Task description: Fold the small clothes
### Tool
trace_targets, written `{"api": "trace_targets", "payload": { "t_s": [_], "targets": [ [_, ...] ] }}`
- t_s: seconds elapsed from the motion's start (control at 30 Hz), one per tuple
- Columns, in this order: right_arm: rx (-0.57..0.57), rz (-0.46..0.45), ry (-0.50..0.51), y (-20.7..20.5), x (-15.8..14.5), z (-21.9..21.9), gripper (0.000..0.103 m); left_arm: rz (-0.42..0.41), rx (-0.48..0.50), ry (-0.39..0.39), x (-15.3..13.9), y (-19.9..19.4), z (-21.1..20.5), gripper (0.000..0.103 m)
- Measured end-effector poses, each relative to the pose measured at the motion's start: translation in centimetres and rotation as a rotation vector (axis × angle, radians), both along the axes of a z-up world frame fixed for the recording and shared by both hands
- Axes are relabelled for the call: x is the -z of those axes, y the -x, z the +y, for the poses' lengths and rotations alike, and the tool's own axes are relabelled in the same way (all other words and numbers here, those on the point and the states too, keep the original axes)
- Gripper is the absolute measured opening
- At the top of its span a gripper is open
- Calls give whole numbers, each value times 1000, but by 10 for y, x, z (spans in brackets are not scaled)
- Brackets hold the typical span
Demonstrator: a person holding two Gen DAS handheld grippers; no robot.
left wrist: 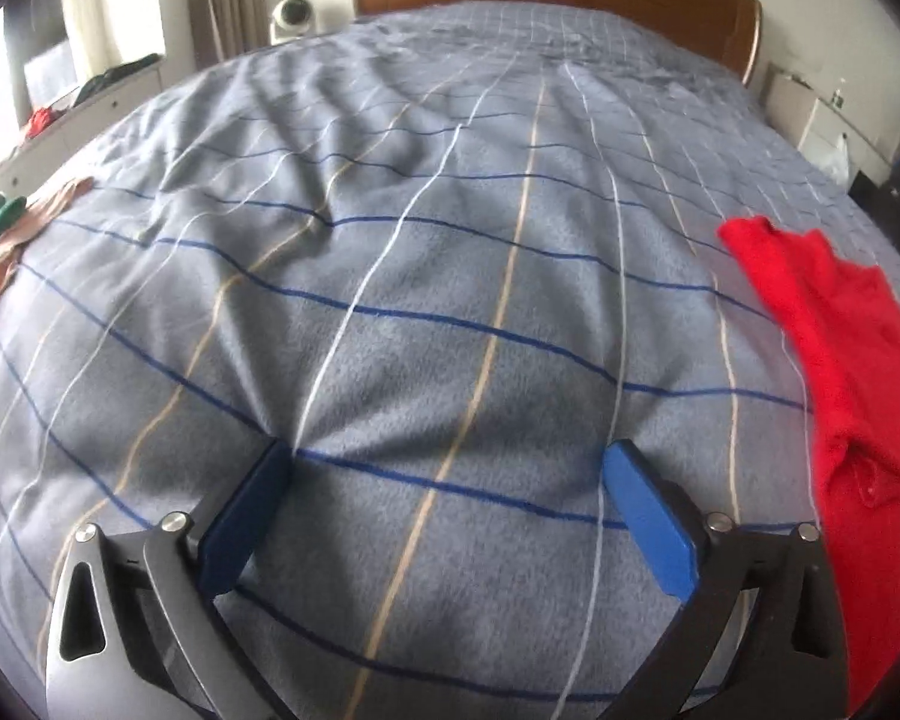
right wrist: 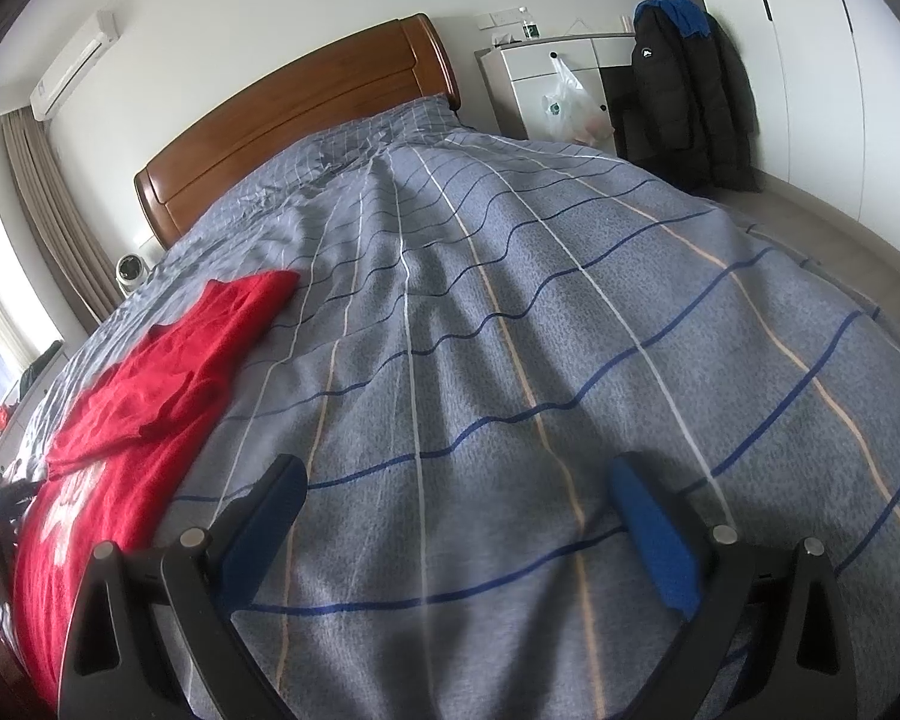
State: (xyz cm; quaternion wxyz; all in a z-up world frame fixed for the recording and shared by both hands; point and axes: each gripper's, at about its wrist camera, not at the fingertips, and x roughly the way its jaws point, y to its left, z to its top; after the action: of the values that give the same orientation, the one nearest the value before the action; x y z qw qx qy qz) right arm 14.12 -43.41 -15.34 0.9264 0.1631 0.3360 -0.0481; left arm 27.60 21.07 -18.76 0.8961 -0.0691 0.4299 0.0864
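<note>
A red garment (left wrist: pixel 858 360) with white print lies on the grey-blue striped bed cover, at the right edge of the left wrist view. It also shows at the left of the right wrist view (right wrist: pixel 150 396), partly folded over itself. My left gripper (left wrist: pixel 450 462) is open and empty, low over bare cover to the left of the garment. My right gripper (right wrist: pixel 456 474) is open and empty, over bare cover to the right of the garment. Neither touches the garment.
A tan and a green garment (left wrist: pixel 6 240) lie at the bed's left edge. The wooden headboard (right wrist: pixel 294 132) stands at the far end. A white dresser (left wrist: pixel 78 114) is on the left. A white cabinet (right wrist: pixel 546 78) and hanging dark coats (right wrist: pixel 690 90) are on the right.
</note>
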Motion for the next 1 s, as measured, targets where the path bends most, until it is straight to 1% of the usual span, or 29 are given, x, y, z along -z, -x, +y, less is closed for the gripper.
{"api": "trace_targets", "payload": {
  "t_s": [1.0],
  "targets": [
    [0, 1, 2, 0, 0, 0, 100, 2, 1, -6, 2, 1, -1, 103]
  ]
}}
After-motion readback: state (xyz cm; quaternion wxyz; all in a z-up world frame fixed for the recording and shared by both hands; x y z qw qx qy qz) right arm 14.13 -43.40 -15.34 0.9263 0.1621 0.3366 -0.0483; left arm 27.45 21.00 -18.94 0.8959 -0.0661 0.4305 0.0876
